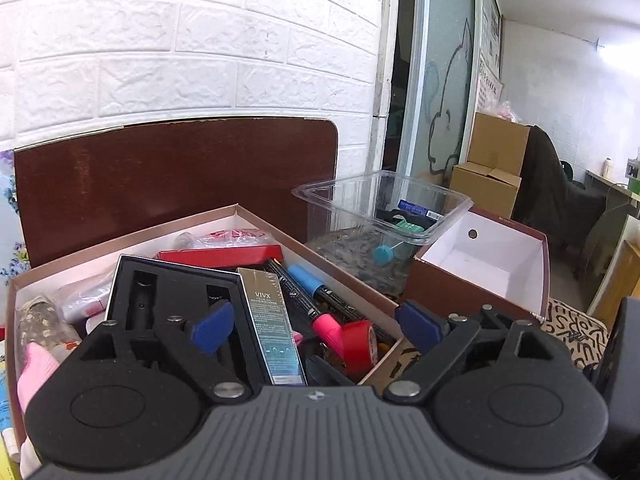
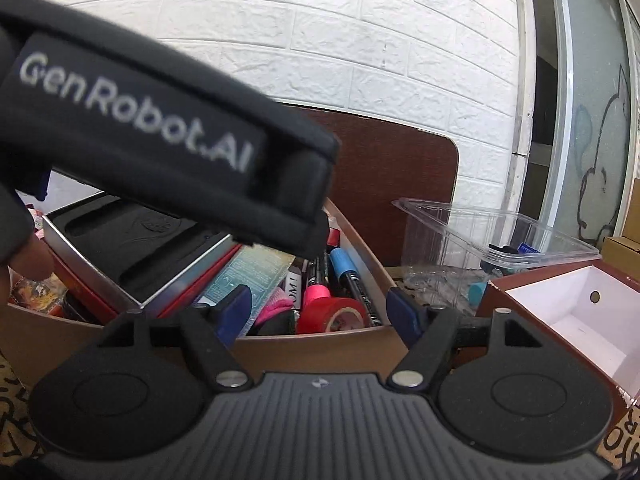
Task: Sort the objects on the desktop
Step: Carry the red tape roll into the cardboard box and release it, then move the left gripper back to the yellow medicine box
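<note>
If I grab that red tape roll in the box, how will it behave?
The red tape roll looks rigid, so it probably won't crush. Being round, it may roll if dropped on edge. Wedged against the pink-capped marker, it might drag that along.

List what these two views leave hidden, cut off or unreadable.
- Left wrist view: the left gripper body covers the big box's near end.
- Right wrist view: the other gripper's blurred black body hides the box's back left.
- Both views: the clear tub's contents are too small to identify.

Tub (image 1: 448, 204): clear glossy plastic
Box (image 1: 256, 220): matt card
Tape (image 1: 360, 344): shiny red, probably plastic
Wall (image 1: 200, 48): rough white brick
</note>
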